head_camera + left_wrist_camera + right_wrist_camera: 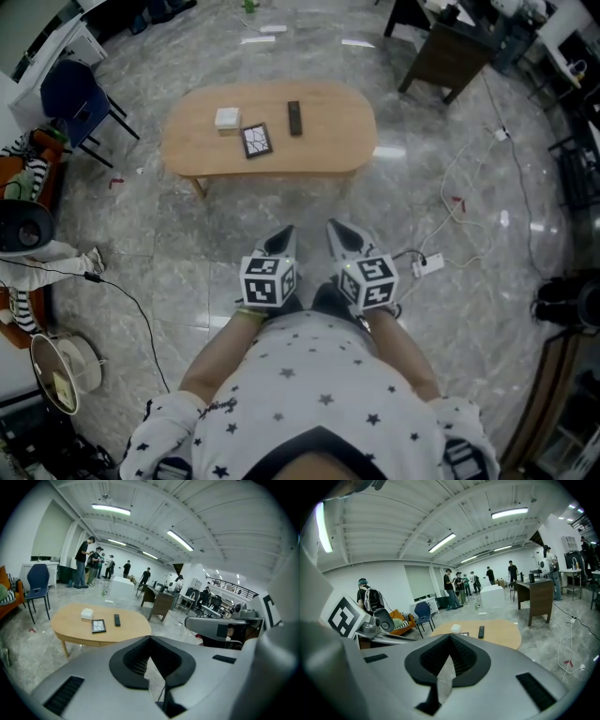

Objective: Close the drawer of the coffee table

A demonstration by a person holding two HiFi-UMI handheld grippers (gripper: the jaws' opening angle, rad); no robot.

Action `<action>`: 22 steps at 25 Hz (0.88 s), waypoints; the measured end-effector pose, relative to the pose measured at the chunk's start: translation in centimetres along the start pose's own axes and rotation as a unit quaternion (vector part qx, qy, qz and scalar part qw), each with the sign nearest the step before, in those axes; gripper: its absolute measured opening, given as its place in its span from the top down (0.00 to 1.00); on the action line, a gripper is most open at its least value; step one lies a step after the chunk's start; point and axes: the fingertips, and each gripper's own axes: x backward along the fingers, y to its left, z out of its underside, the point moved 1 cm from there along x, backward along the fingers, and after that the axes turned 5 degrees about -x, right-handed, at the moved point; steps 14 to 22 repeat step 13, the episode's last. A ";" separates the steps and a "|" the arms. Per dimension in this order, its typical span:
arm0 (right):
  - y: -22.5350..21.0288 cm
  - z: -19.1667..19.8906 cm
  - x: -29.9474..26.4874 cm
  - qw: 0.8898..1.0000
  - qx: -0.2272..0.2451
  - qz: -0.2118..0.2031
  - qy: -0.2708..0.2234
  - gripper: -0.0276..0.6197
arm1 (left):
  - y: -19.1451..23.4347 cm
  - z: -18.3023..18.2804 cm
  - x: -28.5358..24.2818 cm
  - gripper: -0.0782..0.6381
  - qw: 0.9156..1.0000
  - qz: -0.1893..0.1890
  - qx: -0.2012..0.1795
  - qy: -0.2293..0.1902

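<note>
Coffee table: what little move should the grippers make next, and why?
Probably step closer to the coffee table. The left gripper and right gripper are both shut, empty and held close to the person, with open floor between them and the table.

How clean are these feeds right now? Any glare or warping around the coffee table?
Head view: coffee table sharp and evenly lit, with white lamp reflections on the glossy floor beside it. Left gripper view: heavy fisheye, black corners, table small but clear. Right gripper view: same warping, ceiling lights blown out white.
</note>
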 end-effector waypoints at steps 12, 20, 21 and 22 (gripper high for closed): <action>0.6 0.2 -0.4 1.000 -0.001 -0.004 0.000 0.95 | 1.1 0.2 0.5 0.88 1.000 -0.011 0.011 0.001; 0.7 0.1 -0.4 1.000 -0.001 -0.005 -0.001 0.95 | 1.1 0.1 0.5 0.88 1.000 -0.011 0.012 0.001; 0.7 0.1 -0.4 1.000 -0.001 -0.005 -0.001 0.95 | 1.1 0.1 0.5 0.88 1.000 -0.011 0.012 0.001; 0.7 0.1 -0.4 1.000 -0.001 -0.005 -0.001 0.95 | 1.1 0.1 0.5 0.88 1.000 -0.011 0.012 0.001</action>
